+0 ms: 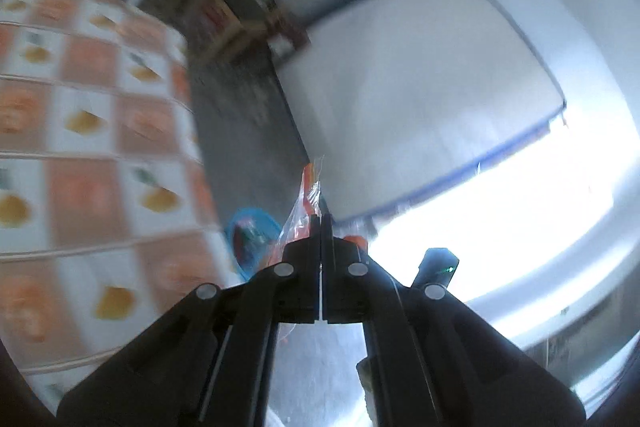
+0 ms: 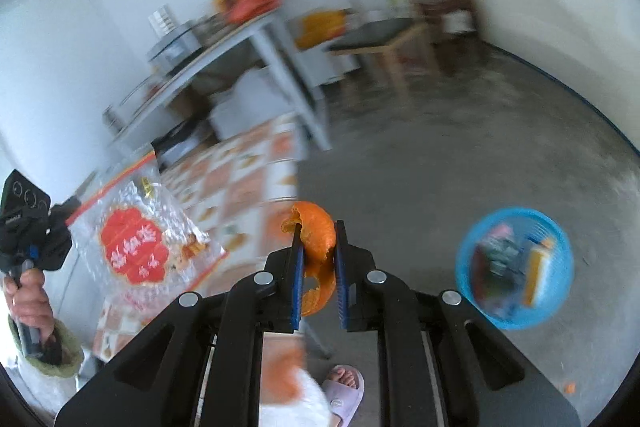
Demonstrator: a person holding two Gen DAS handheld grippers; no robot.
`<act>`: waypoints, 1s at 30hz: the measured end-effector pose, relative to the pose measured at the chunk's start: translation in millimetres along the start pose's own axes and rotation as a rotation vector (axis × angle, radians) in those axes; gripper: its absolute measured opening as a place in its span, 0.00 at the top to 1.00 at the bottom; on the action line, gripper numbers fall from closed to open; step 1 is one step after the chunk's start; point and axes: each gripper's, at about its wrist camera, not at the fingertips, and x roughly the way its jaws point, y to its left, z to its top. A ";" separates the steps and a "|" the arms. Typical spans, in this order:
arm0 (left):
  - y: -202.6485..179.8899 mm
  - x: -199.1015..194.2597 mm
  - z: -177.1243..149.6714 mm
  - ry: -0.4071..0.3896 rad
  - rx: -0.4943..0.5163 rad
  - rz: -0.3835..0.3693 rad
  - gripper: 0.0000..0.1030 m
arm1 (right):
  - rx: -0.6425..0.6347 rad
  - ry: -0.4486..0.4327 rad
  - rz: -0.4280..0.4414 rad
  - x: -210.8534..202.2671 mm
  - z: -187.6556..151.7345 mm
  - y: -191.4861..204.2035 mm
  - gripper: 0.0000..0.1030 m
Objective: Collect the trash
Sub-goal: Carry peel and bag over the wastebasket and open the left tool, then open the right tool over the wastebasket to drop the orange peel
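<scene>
Two loads in transit: both handheld grippers carry trash above a grey floor, the views smeared by motion.
Right gripper (image 2: 318,227): blue pads clenched on a curl of orange peel (image 2: 316,239), held dead centre of its own view.
Left gripper (image 1: 321,217): jaws pressed fully together on the edge of a clear plastic wrapper (image 1: 306,205); from the right wrist view, the wrapper (image 2: 146,231) hangs at 9 o'clock, red label facing out.
Blue basket (image 2: 514,269): on the floor at 4 o'clock of the peel, already holding scraps.
Risk, peel: a thin, curved strip could likely slip or tear before reaching the basket.
Risk, wrapper: light film gripped by one edge may flutter past the rim on release.
Risk, table: the patterned tablecloth (image 1: 92,131) sits close at 9 o'clock; a swing could snag it.
</scene>
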 end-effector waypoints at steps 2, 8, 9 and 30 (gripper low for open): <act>-13.0 43.7 -1.8 0.065 0.022 0.003 1.00 | 0.060 -0.006 -0.048 -8.1 -8.4 -38.1 0.87; -33.0 188.0 -12.7 0.238 0.044 0.039 1.00 | 0.212 0.013 -0.157 -0.8 -31.3 -136.1 0.87; -34.2 215.1 -15.2 0.266 0.050 0.051 1.00 | 0.232 0.014 -0.171 1.7 -34.2 -148.4 0.87; 73.3 473.5 -56.9 0.470 -0.123 0.353 0.68 | 0.450 0.107 -0.182 87.2 -76.7 -256.3 0.87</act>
